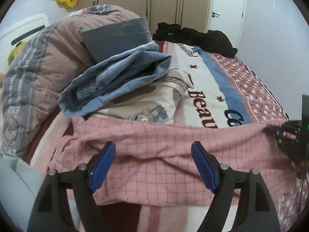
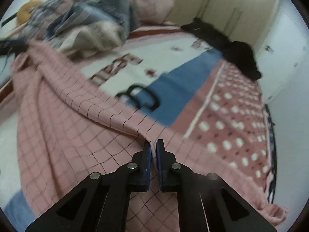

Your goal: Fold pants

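Note:
Pink checked pants [image 1: 158,145] lie spread across the near part of the bed. My left gripper [image 1: 153,150] hangs just above them, its blue pads wide apart and nothing pressed between them. In the right wrist view my right gripper [image 2: 153,145] is shut on a raised ridge of the same pink pants [image 2: 63,116], the cloth pinched between the two blue pads. The picture there is blurred. At the right edge of the left wrist view the right gripper [image 1: 285,133] shows as a dark blurred shape on the pants' far end.
The bed sheet [image 1: 208,81] has lettering, a blue stripe and dotted pink. A stack of folded clothes, blue cloth [image 1: 115,81] on a cream garment [image 1: 150,102], sits behind the pants. A rolled quilt [image 1: 38,61] lies left, black clothing [image 1: 197,36] far back, wardrobes [image 1: 164,2] beyond.

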